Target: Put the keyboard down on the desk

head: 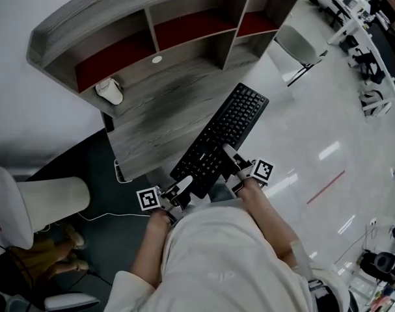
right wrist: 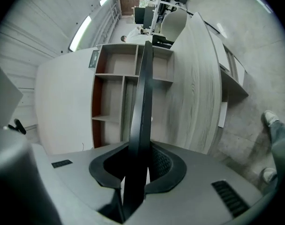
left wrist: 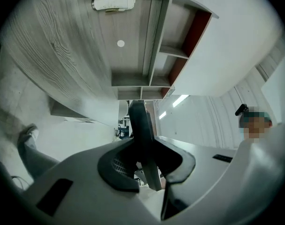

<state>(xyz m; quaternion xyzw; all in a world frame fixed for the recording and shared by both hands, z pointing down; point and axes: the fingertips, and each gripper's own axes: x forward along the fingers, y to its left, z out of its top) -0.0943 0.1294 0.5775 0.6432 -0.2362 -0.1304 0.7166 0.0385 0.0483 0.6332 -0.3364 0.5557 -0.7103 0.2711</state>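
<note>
The left gripper (head: pixel 183 187) and right gripper (head: pixel 235 169) each pinch the near short end of the black rectangular keyboard (head: pixel 224 132), jaws narrowly parted; it seems held above the grey wood-grain desk's (head: pixel 151 112) front edge; its long axis runs away from both grippers.

**Desk top nearly bare**

The grey wood-grain desk (head: pixel 164 109) carries a shelf unit (head: pixel 184 18) of 3 red-backed compartments along its rear. A white rounded object (head: pixel 109 91) lies at the left end, and 1 small white disc (head: pixel 157 59) lies near the middle compartment.
</note>
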